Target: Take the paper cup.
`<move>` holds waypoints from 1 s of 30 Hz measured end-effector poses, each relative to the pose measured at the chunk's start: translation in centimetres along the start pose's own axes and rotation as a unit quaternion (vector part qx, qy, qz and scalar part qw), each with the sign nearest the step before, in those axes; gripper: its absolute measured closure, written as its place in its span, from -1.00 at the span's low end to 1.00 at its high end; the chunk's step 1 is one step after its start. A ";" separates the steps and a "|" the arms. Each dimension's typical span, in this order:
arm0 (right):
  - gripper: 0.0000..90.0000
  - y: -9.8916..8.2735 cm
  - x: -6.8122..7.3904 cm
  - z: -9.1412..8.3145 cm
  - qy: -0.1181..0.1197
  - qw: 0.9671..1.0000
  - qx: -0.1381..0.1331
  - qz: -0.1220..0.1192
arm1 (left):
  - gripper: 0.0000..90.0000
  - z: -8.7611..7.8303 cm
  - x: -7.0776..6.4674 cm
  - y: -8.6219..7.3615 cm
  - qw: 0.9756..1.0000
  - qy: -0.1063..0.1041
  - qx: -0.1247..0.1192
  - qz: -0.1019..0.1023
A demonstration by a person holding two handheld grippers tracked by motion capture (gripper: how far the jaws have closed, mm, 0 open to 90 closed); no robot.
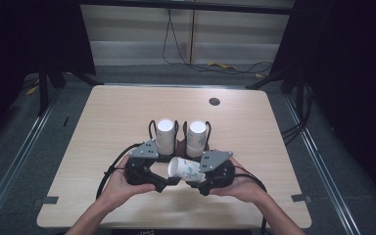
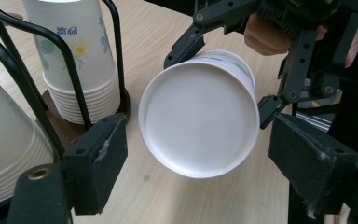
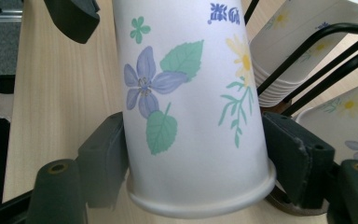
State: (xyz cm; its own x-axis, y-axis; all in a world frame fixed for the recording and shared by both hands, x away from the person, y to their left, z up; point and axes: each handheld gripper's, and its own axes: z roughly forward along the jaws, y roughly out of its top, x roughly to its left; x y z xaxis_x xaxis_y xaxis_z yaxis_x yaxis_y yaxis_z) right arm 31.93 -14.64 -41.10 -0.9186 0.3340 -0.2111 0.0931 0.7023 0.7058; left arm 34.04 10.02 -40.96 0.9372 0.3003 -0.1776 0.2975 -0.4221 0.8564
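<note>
— What's in front of you?
— A pale wooden worktop point(image 1: 107, 127); at mid-frame, two wire holders with stacks of paper cups point(image 1: 165, 133).
— And your hands?
— My right gripper point(image 3: 193, 154) has its fingers clamped on a floral paper cup point(image 1: 183, 169) lying sideways, frame centre. My left gripper point(image 2: 196, 154) fingers spread wide around its base, not touching.

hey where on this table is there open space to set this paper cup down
The table is bare along its far edge, around the small round hole, and down both sides beyond the hands. It is crowded in the middle: two racks of stacked cups stand just behind the left gripper and the right gripper, which holds the paper cup.
</note>
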 end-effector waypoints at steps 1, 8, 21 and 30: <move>-0.40 0.1 0.0 -0.1 0.002 1.000 0.003 -0.002 | -0.57 -0.1 0.0 0.0 1.000 0.001 -0.001 -0.002; -0.40 1.1 0.1 -0.1 -0.003 0.998 0.038 -0.044 | -0.50 0.1 -0.1 -0.1 1.000 0.000 0.006 0.007; -0.40 1.9 0.5 0.1 0.002 0.994 0.065 -0.082 | -0.44 0.3 -0.5 0.0 1.000 -0.006 0.015 0.023; -0.39 2.2 0.5 0.1 0.003 0.992 0.080 -0.092 | -0.38 0.6 -0.4 -0.2 0.999 -0.003 0.027 0.021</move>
State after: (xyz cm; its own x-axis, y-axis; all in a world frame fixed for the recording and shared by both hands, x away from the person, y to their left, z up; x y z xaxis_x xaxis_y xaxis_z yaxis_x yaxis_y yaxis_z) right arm 31.78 -12.86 -39.74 -0.9282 0.1861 -0.3221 -0.0181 0.8422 0.5389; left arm 33.72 9.52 -41.38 0.9504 0.2752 -0.1449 0.2665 -0.4802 0.8357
